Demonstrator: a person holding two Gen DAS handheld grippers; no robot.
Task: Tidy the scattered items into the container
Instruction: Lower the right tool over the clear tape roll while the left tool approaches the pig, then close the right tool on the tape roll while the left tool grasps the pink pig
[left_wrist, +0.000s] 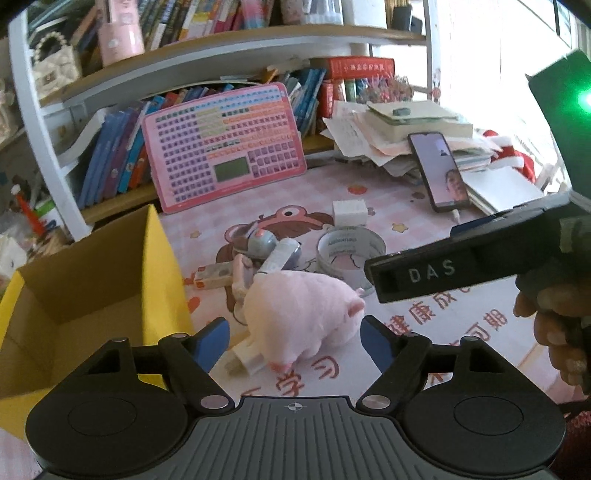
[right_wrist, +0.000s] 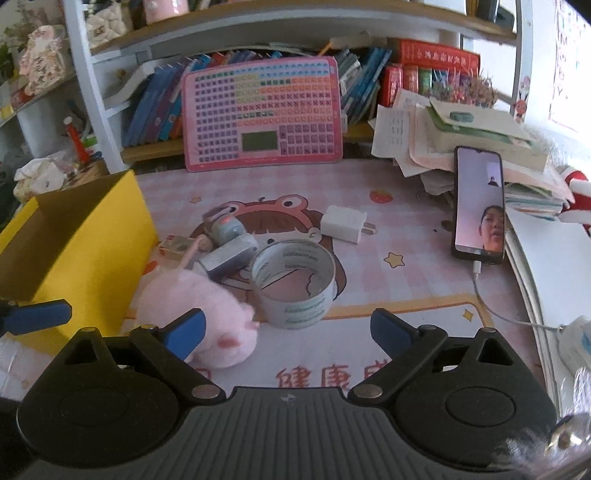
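Note:
A yellow cardboard box (left_wrist: 74, 295) stands open at the left; it also shows in the right wrist view (right_wrist: 66, 240). A pink plush pig (left_wrist: 299, 314) lies on the desk mat between the open fingers of my left gripper (left_wrist: 295, 341), untouched. Behind it lie a tape roll (left_wrist: 349, 247), a white charger (left_wrist: 349, 212), a small grey toy (left_wrist: 260, 243) and a small carton (left_wrist: 212, 277). My right gripper (right_wrist: 291, 332) is open and empty, with the tape roll (right_wrist: 295, 284) just ahead and the pig (right_wrist: 199, 314) at its left finger.
A pink keyboard toy (right_wrist: 264, 112) leans on the bookshelf behind. A phone (right_wrist: 478, 206) with a cable leans on a paper pile (right_wrist: 480, 144) at the right. The right gripper's body (left_wrist: 461, 266) crosses the left wrist view at the right.

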